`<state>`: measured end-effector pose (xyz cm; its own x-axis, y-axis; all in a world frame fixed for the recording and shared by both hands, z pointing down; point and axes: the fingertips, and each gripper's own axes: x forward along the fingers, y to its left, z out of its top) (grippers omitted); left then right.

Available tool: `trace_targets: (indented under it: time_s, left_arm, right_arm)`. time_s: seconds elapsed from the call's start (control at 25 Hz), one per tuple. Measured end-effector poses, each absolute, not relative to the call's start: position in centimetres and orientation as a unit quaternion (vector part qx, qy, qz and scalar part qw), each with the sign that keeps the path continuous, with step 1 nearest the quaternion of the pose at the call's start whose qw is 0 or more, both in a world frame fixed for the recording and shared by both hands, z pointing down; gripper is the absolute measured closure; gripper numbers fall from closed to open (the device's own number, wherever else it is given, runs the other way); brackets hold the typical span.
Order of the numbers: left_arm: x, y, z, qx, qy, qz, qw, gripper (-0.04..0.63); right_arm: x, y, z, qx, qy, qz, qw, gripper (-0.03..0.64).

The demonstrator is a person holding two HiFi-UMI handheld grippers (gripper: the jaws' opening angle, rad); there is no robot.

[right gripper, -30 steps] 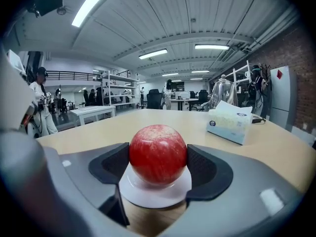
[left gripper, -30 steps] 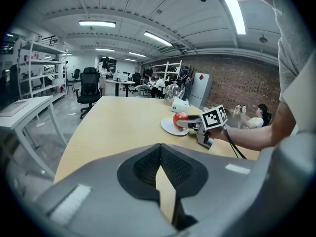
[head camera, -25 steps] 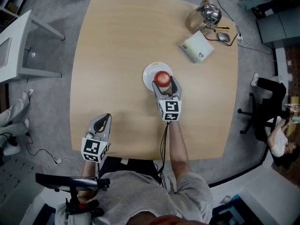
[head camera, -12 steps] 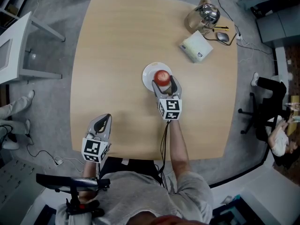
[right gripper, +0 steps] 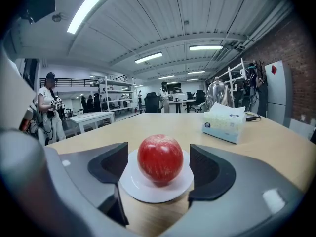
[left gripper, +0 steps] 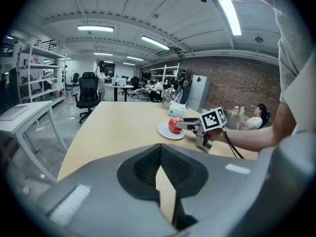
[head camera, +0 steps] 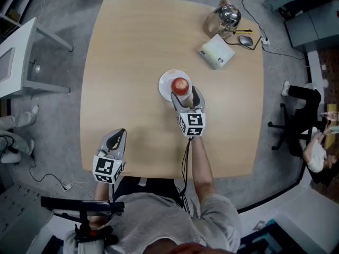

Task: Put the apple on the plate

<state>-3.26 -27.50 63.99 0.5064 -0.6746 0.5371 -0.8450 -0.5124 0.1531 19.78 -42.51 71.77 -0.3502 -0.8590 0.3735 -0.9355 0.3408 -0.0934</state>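
A red apple (head camera: 180,84) sits upright on a small white plate (head camera: 164,83) in the middle of the wooden table (head camera: 127,62). My right gripper (head camera: 187,97) is just on the near side of it, open. In the right gripper view the apple (right gripper: 160,159) stands on the plate (right gripper: 133,184) between the two pads (right gripper: 109,166), with a gap on each side. My left gripper (head camera: 114,141) rests near the table's front left edge, shut and holding nothing. The left gripper view shows its pads (left gripper: 148,164) pressed together, with the apple (left gripper: 174,125) and right gripper (left gripper: 190,126) farther off.
A tissue box (head camera: 216,52), a glass jug (head camera: 223,17) and a computer mouse (head camera: 245,40) stand at the far right corner. A white desk (head camera: 21,57) is to the left, an office chair (head camera: 296,120) and a seated person (head camera: 317,153) to the right.
My right gripper has eased back a little from the apple, which stays on the plate. The left gripper has not moved. The head view has shifted slightly.
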Motion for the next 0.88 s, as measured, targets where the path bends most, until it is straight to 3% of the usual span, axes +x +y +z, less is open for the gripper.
trace_targets:
  time_s: [0.48, 0.88]
  left_arm:
    - [-3.7, -25.6, 60.6, 0.857, -0.448, 0.186, 0.172, 0.575]
    - [-4.3, -23.5, 57.4, 0.868, -0.445, 0.165, 0.146, 0.575]
  right_arm:
    - [19.9, -38.7, 66.5, 0.568, -0.806, 0.121, 0.114, 0.250]
    - [19.3, -34.4, 61.8, 0.576, -0.805, 0.109, 0.089, 0.302]
